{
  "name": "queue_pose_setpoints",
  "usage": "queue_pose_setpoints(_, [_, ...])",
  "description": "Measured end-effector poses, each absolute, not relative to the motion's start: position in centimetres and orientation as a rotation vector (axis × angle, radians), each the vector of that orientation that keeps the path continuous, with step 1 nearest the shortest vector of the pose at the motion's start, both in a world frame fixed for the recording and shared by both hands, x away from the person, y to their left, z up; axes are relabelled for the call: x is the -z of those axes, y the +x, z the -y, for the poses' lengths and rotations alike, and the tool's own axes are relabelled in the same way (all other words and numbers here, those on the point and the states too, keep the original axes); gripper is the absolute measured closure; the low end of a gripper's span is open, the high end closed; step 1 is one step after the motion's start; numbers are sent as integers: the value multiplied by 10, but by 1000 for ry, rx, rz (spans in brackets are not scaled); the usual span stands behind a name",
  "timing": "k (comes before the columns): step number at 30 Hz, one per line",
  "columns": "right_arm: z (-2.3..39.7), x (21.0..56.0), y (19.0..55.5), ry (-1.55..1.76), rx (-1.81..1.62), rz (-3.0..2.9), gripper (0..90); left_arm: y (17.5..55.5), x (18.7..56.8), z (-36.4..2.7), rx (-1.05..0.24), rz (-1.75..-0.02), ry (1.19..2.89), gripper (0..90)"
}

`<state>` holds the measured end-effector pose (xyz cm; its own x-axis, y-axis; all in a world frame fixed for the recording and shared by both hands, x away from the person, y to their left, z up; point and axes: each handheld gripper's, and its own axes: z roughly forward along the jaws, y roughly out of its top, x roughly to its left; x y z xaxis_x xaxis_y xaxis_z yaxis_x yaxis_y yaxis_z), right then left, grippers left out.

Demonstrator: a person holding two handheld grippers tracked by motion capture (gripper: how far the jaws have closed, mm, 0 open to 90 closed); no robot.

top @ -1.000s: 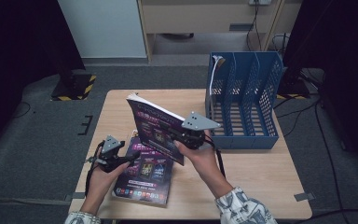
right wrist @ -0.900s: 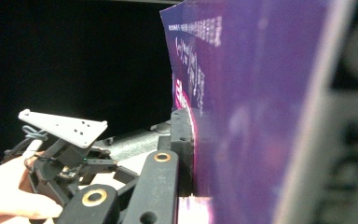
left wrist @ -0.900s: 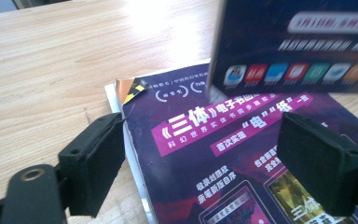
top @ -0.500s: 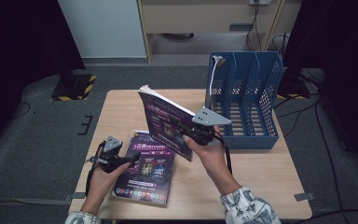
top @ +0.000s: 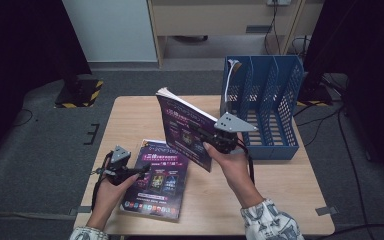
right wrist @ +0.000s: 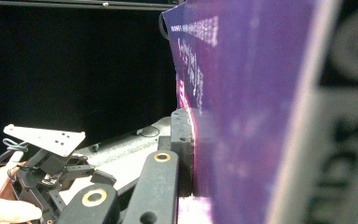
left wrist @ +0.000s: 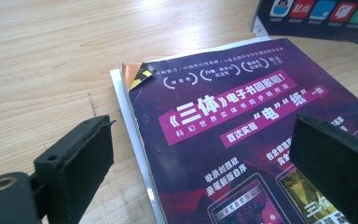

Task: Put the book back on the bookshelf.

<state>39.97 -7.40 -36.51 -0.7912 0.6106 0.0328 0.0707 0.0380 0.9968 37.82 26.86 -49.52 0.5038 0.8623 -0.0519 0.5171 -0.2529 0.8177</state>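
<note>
- Wooden table [top: 130, 115] over grey carpet, bare at the far left corner and along the near right edge.
- Blue file rack [top: 272, 107] at the far right corner, slots open upward, a thin white sheet [top: 232, 67] in the leftmost one.
- Right gripper [top: 207, 137] pinching a purple magazine [top: 182, 127], raised and tilted just left of the rack.
- Left gripper [left wrist: 205, 163] spread, jaws just opened wider, straddling the left edge of a second magazine [left wrist: 242, 140] lying flat, nothing pinched.
- Near-left corner taken up by that flat copy.
</note>
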Motion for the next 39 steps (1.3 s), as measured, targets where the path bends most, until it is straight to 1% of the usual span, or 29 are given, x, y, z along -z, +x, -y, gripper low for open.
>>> queue_pose_setpoints(39, [104, 362, 388, 688, -1777, -1932, 826, 379, 498, -268, -532, -1132, 1938, 58])
